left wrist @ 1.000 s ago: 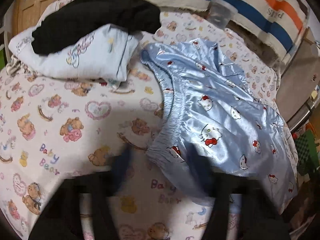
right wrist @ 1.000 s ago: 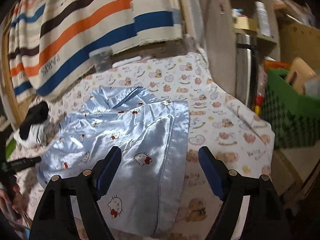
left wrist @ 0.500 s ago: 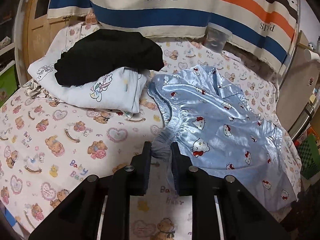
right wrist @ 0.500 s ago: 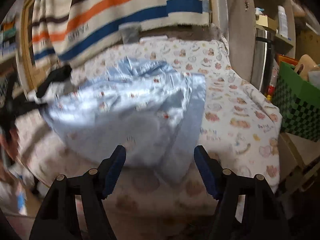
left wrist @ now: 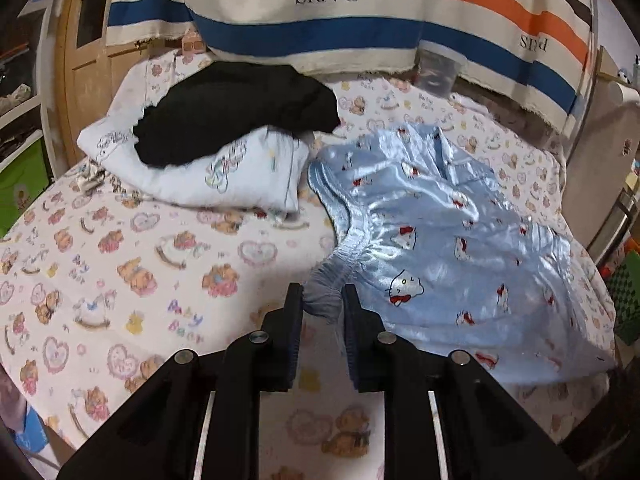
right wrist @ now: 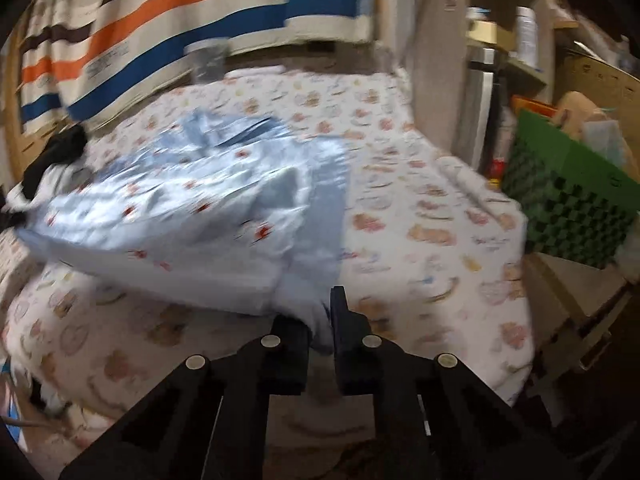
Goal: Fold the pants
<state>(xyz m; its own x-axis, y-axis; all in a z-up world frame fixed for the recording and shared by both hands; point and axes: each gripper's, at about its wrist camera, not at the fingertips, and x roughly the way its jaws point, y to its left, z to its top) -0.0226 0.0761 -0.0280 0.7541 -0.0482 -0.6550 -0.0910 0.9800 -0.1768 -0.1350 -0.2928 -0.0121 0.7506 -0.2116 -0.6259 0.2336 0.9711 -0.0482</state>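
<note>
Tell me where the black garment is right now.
In the left wrist view, the black garment lies upper left atop the white pillow, just left of the blue satin pants.

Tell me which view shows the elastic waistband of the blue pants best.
The left wrist view: the gathered waistband is sharp and runs into the left gripper, shut on it. The right wrist view is blurred, showing the pants from the other end, the right gripper pinching fabric there.

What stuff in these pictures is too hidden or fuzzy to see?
- Left wrist view: the pillow top is hidden under the black garment.
- Left wrist view: the left gripper covers the pinched waistband corner of the blue pants.
- Right wrist view: motion blur smears the pants' print; the right gripper hides the grabbed hem.
</note>
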